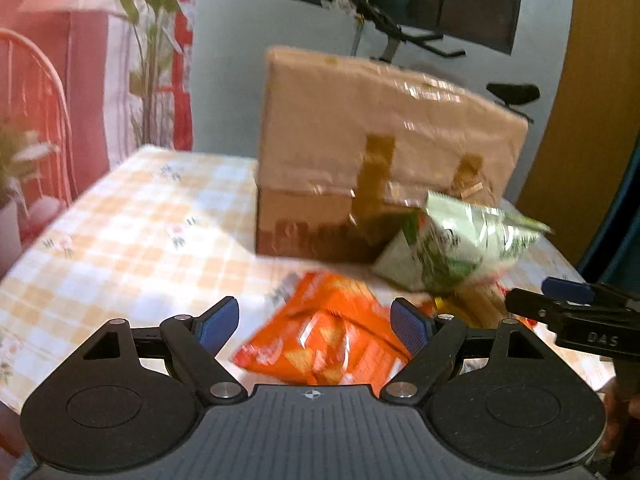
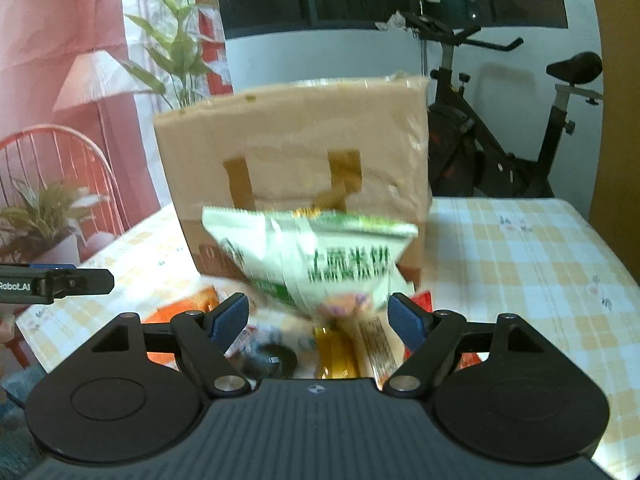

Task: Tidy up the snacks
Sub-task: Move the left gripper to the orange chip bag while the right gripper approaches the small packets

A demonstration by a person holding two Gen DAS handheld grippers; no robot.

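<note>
Snacks lie in a loose heap on the bench [image 1: 120, 216], which wears a checked orange-and-white cloth. In the left wrist view a flat orange crinkled snack packet [image 1: 332, 340] sits at lower centre, directly ahead of the left claw [image 1: 316, 324], whose blue pads stand wide apart with nothing between them. A puffy green-and-white foil snack bag [image 1: 452, 248] leans to the right of centre, just in front of a tall taped brown cardboard box [image 1: 380, 152]. In the right wrist view the same bag [image 2: 316, 260] fills the middle, the box [image 2: 296, 148] behind it. The right claw [image 2: 318, 318] is also spread open and empty, above a yellow packet [image 2: 334, 352]. A black exercise bike [image 2: 500, 128] stands at upper right.
</note>
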